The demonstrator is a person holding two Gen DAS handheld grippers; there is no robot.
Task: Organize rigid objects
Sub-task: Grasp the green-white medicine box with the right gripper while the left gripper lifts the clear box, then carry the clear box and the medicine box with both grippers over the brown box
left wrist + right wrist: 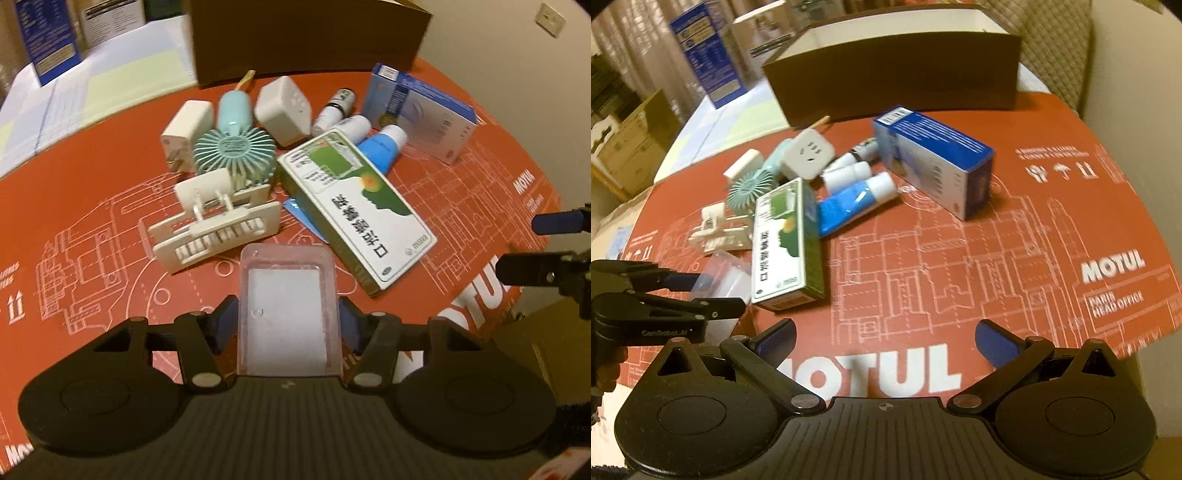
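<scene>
1. Now the clear plastic case (288, 306) sits between the blue pads of the left gripper (288, 321), at 6 o'clock in the left wrist view, with the pads against its two long sides; I read the tongs as clamped on it.
2. Whether its far end rests on the red mat (461, 206) or is lifted, I cannot tell.
3. Its long axis runs 6 to 12 o'clock, along the fingers, with the rounded far end pointing toward the white hair clip (214, 229) and the green-and-white medicine box (354, 210).
4. Judging by looks, the case is light, stiff, thin-walled and smooth, so it could slip or flex under a hard squeeze; the hold across the narrow width, near the middle of the long sides, seems the sound one.
5. The right gripper (886, 339) has its tongs wide apart with nothing between them, above the MOTUL lettering.
6. Beyond, at 12 o'clock, stands a brown cardboard box (310, 33), a likely place for sorted items.
</scene>
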